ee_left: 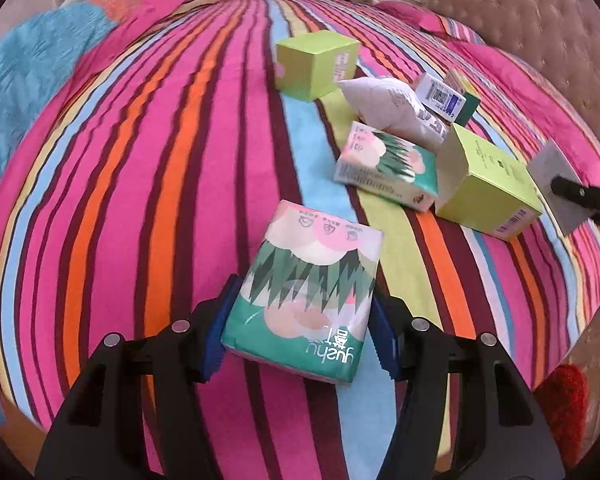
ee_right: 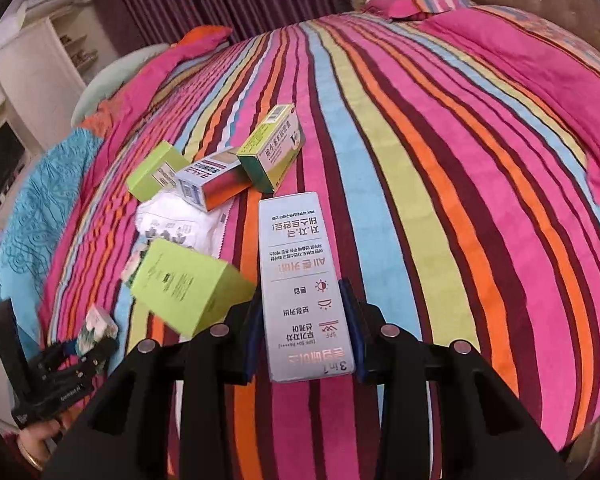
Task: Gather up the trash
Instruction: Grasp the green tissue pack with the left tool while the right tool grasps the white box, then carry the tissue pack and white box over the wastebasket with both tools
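Note:
My left gripper (ee_left: 298,330) is shut on a green tissue pack (ee_left: 308,292), held just above the striped bedspread (ee_left: 140,160). My right gripper (ee_right: 304,332) is shut on a long silver carton (ee_right: 300,280) with Korean print; that carton (ee_left: 552,184) also shows at the right edge of the left wrist view. More trash lies on the bed: a second tissue pack (ee_left: 388,168), two lime-green boxes (ee_left: 316,64) (ee_left: 488,184), a crumpled white bag (ee_left: 396,108), a small blue-and-white box (ee_left: 440,96) and a green-yellow medicine box (ee_right: 272,148).
The striped bedspread (ee_right: 440,160) spreads wide to the right of the pile. Pink pillows (ee_right: 560,80) and a padded headboard (ee_left: 520,12) lie at the far end. A turquoise blanket (ee_left: 28,64) is bunched on the left. White shelving (ee_right: 28,80) stands beyond the bed.

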The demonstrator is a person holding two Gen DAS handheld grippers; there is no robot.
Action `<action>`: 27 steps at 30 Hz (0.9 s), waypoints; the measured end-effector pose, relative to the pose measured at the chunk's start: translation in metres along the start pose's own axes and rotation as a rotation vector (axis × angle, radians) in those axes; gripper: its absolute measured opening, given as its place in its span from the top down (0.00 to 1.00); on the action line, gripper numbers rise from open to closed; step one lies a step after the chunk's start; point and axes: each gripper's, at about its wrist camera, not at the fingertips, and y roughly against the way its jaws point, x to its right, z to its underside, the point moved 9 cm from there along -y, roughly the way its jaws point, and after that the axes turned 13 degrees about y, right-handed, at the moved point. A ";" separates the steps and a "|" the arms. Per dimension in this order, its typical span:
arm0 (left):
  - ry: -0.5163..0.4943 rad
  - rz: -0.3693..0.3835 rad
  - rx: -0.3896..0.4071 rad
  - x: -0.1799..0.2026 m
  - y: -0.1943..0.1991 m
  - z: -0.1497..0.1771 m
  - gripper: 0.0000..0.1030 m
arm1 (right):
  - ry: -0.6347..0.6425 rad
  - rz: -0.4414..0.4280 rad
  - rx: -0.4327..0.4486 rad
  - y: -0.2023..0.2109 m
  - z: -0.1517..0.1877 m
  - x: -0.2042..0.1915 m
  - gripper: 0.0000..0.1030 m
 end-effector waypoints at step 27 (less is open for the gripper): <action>-0.084 0.024 -0.065 0.018 0.077 0.156 0.43 | -0.083 -0.110 -0.118 0.065 0.166 -0.079 0.68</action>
